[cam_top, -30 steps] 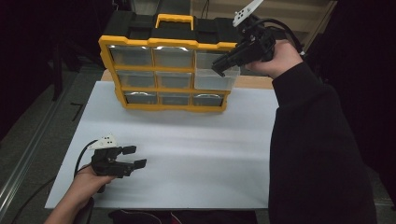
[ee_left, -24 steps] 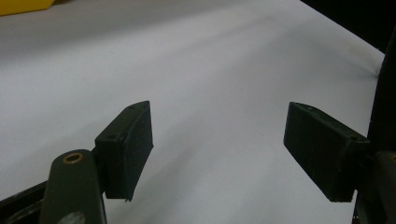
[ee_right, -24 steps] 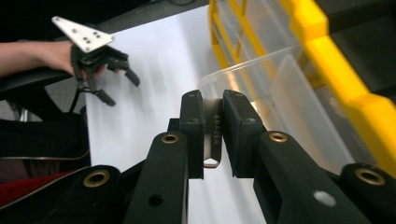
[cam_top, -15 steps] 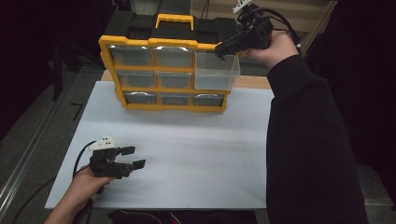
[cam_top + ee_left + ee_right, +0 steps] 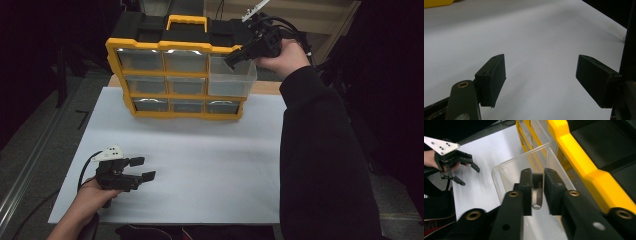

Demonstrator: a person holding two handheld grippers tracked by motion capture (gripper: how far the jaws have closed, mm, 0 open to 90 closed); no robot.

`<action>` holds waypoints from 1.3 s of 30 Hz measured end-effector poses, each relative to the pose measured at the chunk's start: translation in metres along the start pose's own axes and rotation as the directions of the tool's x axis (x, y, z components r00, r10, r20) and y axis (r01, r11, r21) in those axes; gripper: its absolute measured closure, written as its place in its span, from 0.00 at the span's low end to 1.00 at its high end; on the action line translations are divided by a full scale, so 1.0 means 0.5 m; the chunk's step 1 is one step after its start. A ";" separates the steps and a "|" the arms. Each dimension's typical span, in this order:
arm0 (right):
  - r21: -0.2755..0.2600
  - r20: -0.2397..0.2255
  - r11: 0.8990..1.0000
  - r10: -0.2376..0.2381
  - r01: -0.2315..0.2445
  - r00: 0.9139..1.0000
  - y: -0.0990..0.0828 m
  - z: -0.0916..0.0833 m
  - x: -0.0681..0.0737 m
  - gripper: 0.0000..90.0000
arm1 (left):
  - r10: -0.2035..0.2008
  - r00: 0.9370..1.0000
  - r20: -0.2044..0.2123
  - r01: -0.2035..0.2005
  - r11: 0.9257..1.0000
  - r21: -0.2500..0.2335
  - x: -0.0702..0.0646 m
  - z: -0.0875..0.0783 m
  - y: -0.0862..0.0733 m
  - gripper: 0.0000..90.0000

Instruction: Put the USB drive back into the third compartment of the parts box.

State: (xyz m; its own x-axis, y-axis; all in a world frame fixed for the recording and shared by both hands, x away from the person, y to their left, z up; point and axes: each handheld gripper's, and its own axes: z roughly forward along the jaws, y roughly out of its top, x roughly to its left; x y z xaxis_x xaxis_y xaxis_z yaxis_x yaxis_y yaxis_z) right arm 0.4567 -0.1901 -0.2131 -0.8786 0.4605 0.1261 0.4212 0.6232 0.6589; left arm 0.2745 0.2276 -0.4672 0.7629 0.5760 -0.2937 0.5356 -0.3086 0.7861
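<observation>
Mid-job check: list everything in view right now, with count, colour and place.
Drawer organiser: one, yellow frame with black top, far side of the table.
Drawers: nine, clear; eight pushed in, the top right drawer pulled out.
Small metal piece: one, silvery, between the right gripper's fingers above the open drawer.
Table sheet: one, white.
Left gripper: black, fingers wide apart, nothing between them, low over the near left of the sheet.
Right gripper: black, over the open drawer, fingers just been opening.
Hands: two, one on each gripper; black sleeve on the right arm.
</observation>
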 end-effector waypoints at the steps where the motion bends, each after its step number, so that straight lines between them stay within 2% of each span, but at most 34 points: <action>1: 0.005 0.006 1.000 0.009 -0.009 1.000 -0.001 0.001 -0.001 0.69 | -0.001 1.000 0.000 0.001 1.000 0.000 0.000 0.000 0.000 0.28; 4: 0.011 0.020 1.000 0.015 -0.015 1.000 -0.003 0.001 -0.002 0.65 | 0.000 1.000 -0.001 0.000 1.000 0.001 0.000 0.000 0.000 0.28; 11: -0.036 0.009 0.999 0.002 -0.002 1.000 -0.013 -0.017 0.018 0.51 | -0.001 1.000 -0.001 0.001 1.000 0.001 0.000 -0.001 0.000 0.28; 14: -0.040 0.001 0.999 -0.005 0.005 1.000 -0.020 -0.021 0.031 0.46 | 0.000 1.000 -0.002 0.000 1.000 0.002 0.000 0.000 0.000 0.28; 19: -0.040 -0.037 0.999 -0.009 0.008 0.999 -0.030 -0.028 0.050 0.41 | 0.000 1.000 -0.003 0.000 1.000 0.004 0.000 0.002 0.001 0.28; 26: -0.040 -0.067 0.999 -0.040 0.037 0.997 -0.037 -0.032 0.095 0.35 | 0.000 1.000 -0.002 0.000 1.000 0.005 0.001 0.002 0.002 0.28; 28: -0.040 -0.089 0.997 -0.064 0.061 0.994 -0.040 -0.030 0.110 0.31 | 0.000 1.000 -0.003 0.000 1.000 0.005 0.000 0.002 0.002 0.28; 33: -0.034 -0.122 0.996 -0.086 0.082 0.989 -0.050 -0.018 0.141 0.29 | -0.002 1.000 -0.003 0.002 1.000 0.003 0.001 0.002 0.002 0.28; 35: -0.033 -0.126 0.994 -0.104 0.101 0.987 -0.055 -0.011 0.152 0.29 | -0.002 1.000 -0.005 0.002 1.000 0.005 0.001 0.002 0.002 0.28; 39: -0.031 -0.115 0.994 -0.104 0.101 0.988 -0.068 0.006 0.176 0.30 | -0.001 1.000 -0.006 0.001 1.000 0.004 0.001 0.002 0.002 0.28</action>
State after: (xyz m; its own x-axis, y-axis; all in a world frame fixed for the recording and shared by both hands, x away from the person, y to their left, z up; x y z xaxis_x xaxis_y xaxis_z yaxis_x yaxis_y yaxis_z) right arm 0.3658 -0.1690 -0.2268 -0.9376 0.3175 0.1420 0.3236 0.6468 0.6906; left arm 0.2756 0.2269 -0.4670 0.7604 0.5806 -0.2910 0.5377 -0.3114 0.7835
